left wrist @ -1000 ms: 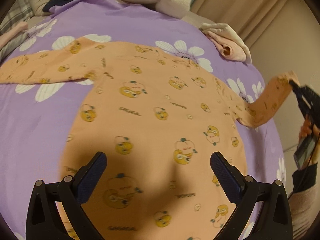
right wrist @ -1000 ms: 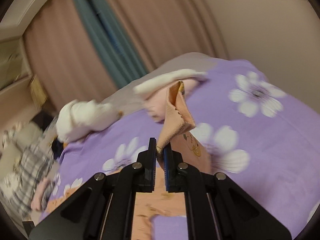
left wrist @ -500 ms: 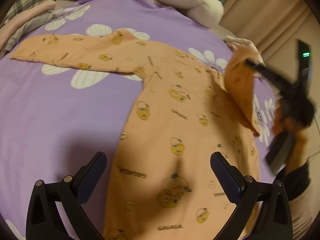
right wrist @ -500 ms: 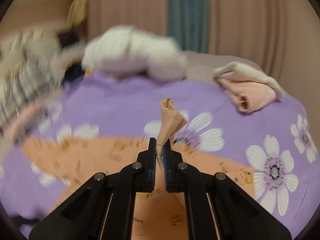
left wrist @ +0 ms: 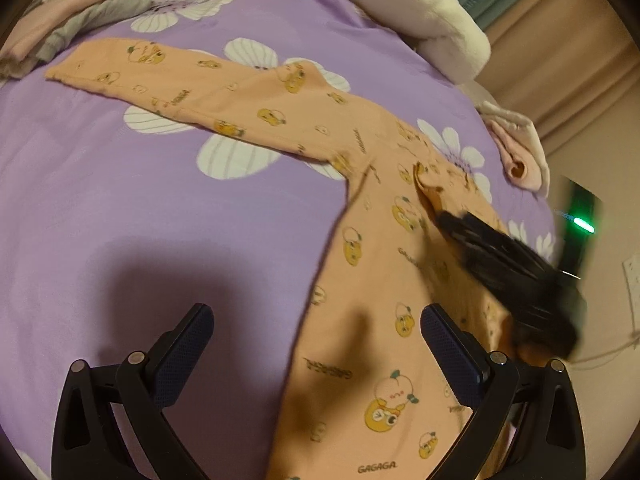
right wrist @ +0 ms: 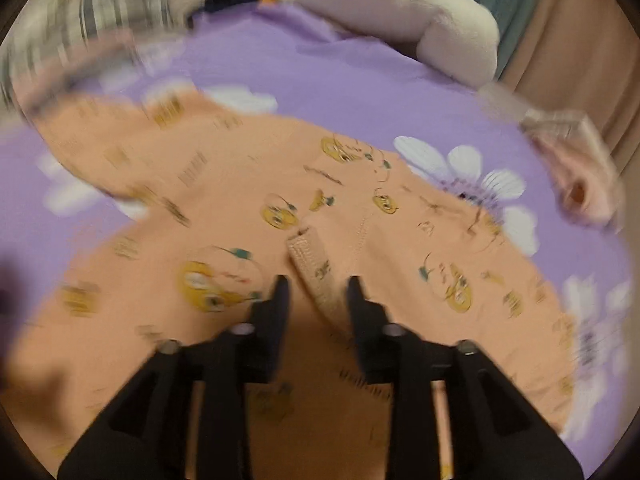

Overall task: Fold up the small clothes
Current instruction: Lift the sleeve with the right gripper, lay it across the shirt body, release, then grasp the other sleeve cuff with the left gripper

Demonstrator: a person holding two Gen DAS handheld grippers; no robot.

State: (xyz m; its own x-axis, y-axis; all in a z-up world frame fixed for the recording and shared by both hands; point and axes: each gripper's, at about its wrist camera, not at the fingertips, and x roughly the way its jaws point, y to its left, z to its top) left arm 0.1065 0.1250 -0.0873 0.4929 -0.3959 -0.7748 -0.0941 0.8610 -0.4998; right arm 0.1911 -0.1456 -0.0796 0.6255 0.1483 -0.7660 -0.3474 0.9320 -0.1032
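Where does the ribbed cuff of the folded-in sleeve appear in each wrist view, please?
Left wrist: the sleeve cuff lies right of centre on the orange top, just beyond the blurred right gripper.
Right wrist: cuff at centre, between the opening fingers, unpinched.
Shared landmark: rolled pink cloth at right edge.

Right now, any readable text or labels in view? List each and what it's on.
"GAGAGA": printed on the orange garment near its bottom edge, left wrist view, and repeated upside down higher up.
Other small prints of that word on the garment: too small or tilted to read letter by letter.
Right wrist view: prints motion-blurred, unreadable.
No other text, numbers or signs.
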